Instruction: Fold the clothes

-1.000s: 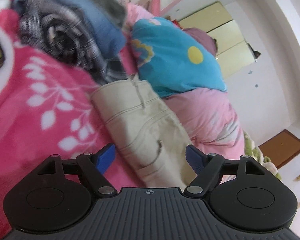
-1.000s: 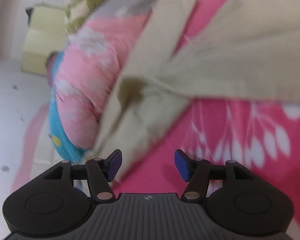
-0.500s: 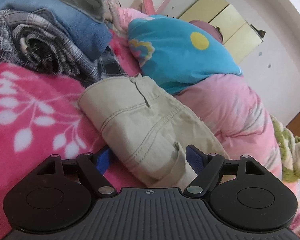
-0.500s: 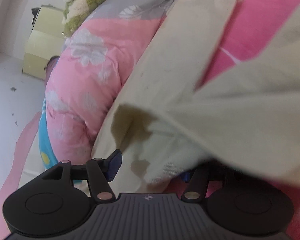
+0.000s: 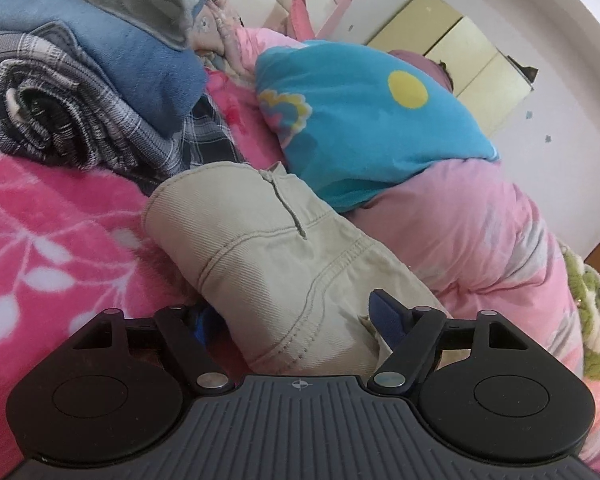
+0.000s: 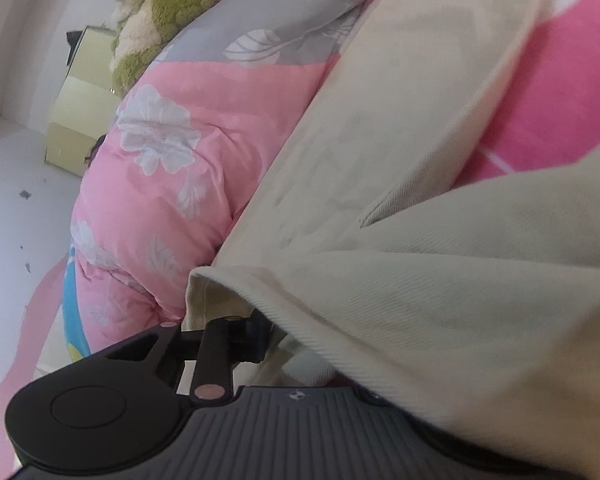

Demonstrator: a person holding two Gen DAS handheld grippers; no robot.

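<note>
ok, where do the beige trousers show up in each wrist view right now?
Left wrist: beige trousers in the lower centre, waistband end towards the plaid pile, running down between the left hand-held gripper fingers.
Right wrist: beige trousers fill the centre and right, draped over the right hand-held gripper.
Shared landmark: the pink floral quilt, right of the trousers in the left view, left of them in the right view.

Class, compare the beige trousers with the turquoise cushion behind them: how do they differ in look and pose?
The beige trousers are plain twill with stitched seams; the turquoise cushion carries a yellow dot and flower print. The trousers lie flat and low on the pink blanket; the cushion bulges, plump and rounded. Both are soft fabric things on the bed.
</note>
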